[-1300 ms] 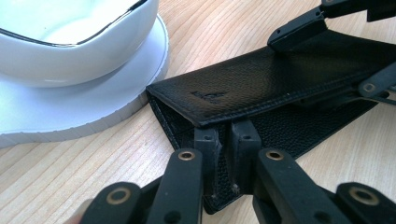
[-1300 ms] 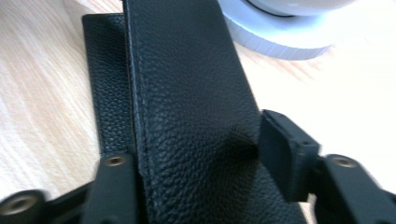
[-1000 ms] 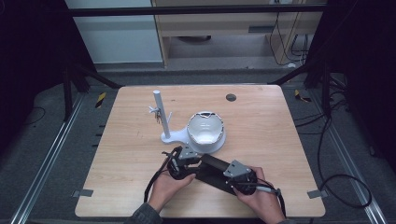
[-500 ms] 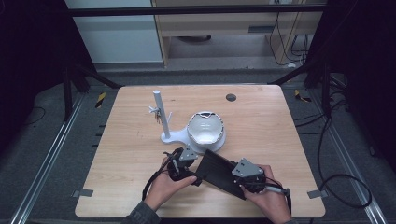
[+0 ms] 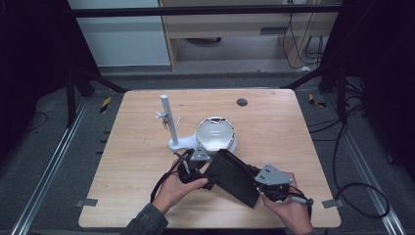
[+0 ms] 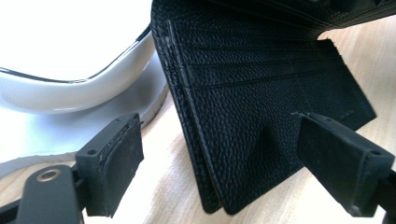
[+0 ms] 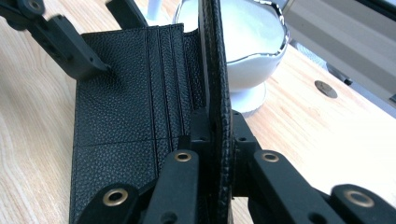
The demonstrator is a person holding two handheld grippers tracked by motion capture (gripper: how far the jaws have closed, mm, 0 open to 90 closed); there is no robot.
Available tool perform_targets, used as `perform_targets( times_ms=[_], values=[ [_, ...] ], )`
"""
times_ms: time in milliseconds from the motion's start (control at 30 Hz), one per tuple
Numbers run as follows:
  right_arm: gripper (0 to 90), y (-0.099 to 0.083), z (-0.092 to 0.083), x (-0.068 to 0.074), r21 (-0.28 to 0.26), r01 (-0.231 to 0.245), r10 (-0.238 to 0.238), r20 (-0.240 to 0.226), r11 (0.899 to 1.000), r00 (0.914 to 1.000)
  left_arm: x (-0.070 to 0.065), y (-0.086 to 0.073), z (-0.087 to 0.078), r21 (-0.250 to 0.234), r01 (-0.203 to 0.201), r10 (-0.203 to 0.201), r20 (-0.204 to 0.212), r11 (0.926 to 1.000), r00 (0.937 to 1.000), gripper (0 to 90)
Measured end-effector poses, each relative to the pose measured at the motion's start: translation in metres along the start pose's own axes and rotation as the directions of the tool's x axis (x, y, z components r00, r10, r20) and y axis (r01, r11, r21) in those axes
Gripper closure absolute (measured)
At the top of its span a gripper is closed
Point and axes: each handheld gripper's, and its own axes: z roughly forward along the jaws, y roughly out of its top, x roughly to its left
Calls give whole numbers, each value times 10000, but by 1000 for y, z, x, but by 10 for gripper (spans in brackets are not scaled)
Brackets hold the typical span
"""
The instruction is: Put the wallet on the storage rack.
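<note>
Lifting one wallet (image 7: 135, 107) flap clamped in the right gripper (image 7: 212, 140), while the left gripper (image 6: 233, 168) gapes around the lower flap near the desk's (image 5: 137, 147) front edge, risks dragging the wallet loose.

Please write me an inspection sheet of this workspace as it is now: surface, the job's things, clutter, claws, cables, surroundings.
Surface: wooden table, with a dark round spot near the far edge.
Job's things: black wallet, opened, card slots showing; one flap lies on the table, the other stands up.
Clutter: white bowl-shaped object and white post on a base, behind the wallet.
Claws: right claw shut on the raised flap; left claw open, one jaw pressing the lying flap.
Cables: one trails from each claw; more lie on the floor at the right.
Surroundings: dark frame, metal rails, cabinets behind.
</note>
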Motion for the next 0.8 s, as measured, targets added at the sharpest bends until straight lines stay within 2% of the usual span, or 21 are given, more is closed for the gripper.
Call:
perform_targets(
  times_ms=[167,267,333,433,533,567,600,633,700,767,800],
  values=[
    [843,1,-3,0,-302,-45,45,-16,9995,10000,5,4,5,291,72,-87,497,9996,9987,165],
    [843,3,-5,-1,-580,-94,94,-9,9983,10000,6,9,6,494,-69,23,923,9988,9957,223],
    [842,3,-7,-1,-800,-103,98,-62,9967,9999,6,13,4,392,96,-147,1298,9992,9914,329],
    [840,2,-9,-2,-897,-74,53,-240,9959,9997,6,21,-5,435,251,-311,1423,9987,9893,482],
    [817,-2,-11,-2,-852,-128,81,-556,9963,9984,7,27,-14,225,489,-519,1601,9985,9857,633],
    [801,-4,-11,-3,-792,-176,117,-740,9967,9972,5,32,-22,-85,610,-585,1802,9981,9819,685],
    [801,-4,-11,-3,-792,-176,117,-740,9967,9972,5,32,-22,-85,610,-585,1802,9981,9819,716],
    [760,-8,-10,-2,-694,-251,180,-1004,9973,9948,2,37,-28,-55,395,-381,1610,9992,9862,741],
    [720,-10,-10,0,-698,-327,242,-1182,9970,9927,-2,42,-33,56,282,-287,1451,9996,9890,764],
    [594,-10,-7,2,-530,-380,306,-1328,9979,9907,-3,45,-35,16,302,-301,1383,9995,9899,790],
    [594,-10,-7,2,-530,-380,306,-1328,9979,9907,-4,48,-38,24,268,-269,1340,9996,9906,790]
  ],
)
